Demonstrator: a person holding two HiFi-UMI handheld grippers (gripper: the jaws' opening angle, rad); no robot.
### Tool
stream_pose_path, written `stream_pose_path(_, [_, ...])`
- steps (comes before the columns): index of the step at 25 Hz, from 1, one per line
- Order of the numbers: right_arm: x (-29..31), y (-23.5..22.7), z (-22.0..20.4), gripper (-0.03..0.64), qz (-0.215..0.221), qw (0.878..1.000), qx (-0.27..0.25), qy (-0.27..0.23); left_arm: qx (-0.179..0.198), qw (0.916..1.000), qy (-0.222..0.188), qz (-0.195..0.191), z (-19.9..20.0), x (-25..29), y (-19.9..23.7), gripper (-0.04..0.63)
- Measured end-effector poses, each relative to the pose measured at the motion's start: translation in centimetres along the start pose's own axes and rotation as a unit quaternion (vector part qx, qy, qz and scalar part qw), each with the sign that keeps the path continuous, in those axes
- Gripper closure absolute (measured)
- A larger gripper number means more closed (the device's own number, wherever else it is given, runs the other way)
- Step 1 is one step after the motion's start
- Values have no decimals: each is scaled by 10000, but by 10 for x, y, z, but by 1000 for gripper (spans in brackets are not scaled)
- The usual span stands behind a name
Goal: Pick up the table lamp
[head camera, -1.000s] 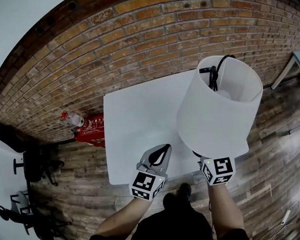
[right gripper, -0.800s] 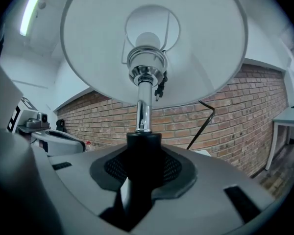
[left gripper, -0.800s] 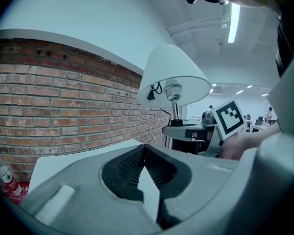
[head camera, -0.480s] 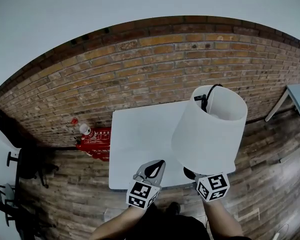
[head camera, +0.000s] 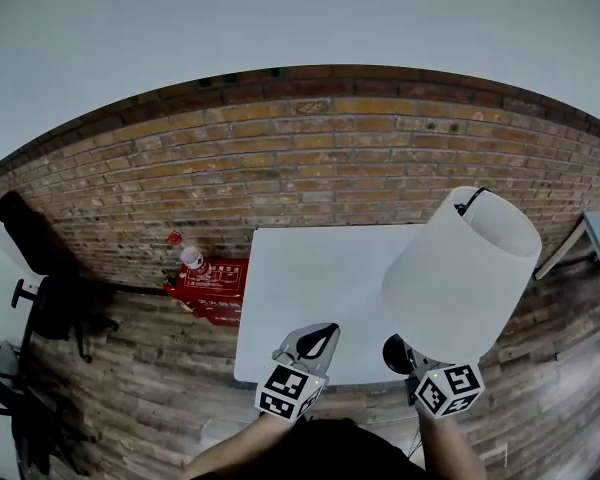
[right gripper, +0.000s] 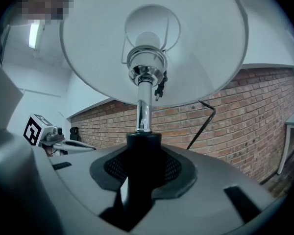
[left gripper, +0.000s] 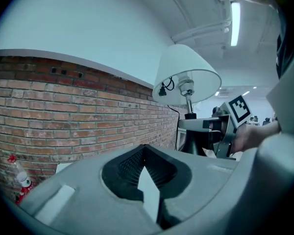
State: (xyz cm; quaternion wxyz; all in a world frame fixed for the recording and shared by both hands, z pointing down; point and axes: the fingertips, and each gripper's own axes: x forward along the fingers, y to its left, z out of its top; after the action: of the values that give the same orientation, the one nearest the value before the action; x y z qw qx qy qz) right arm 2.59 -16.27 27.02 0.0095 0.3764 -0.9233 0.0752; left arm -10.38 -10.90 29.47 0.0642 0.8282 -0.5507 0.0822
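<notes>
table lamp (head camera: pixel 460 273) has risen higher off the table (head camera: pixel 310 288), shade now leaning right; right gripper (head camera: pixel 408 356) pinches its black base, left gripper (head camera: pixel 318 338) pressed together, empty.

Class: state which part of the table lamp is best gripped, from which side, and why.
On the table lamp, grip the narrow black neck under the chrome stem, coming in level from the side, below the shade: the shade is too wide to clamp.
</notes>
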Motion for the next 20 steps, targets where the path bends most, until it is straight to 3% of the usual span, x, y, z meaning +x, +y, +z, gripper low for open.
stream_pose_path(20, [41,58,-6,488,199,9998,-54,58,-171,9995,-212,170,13,-34,66,592])
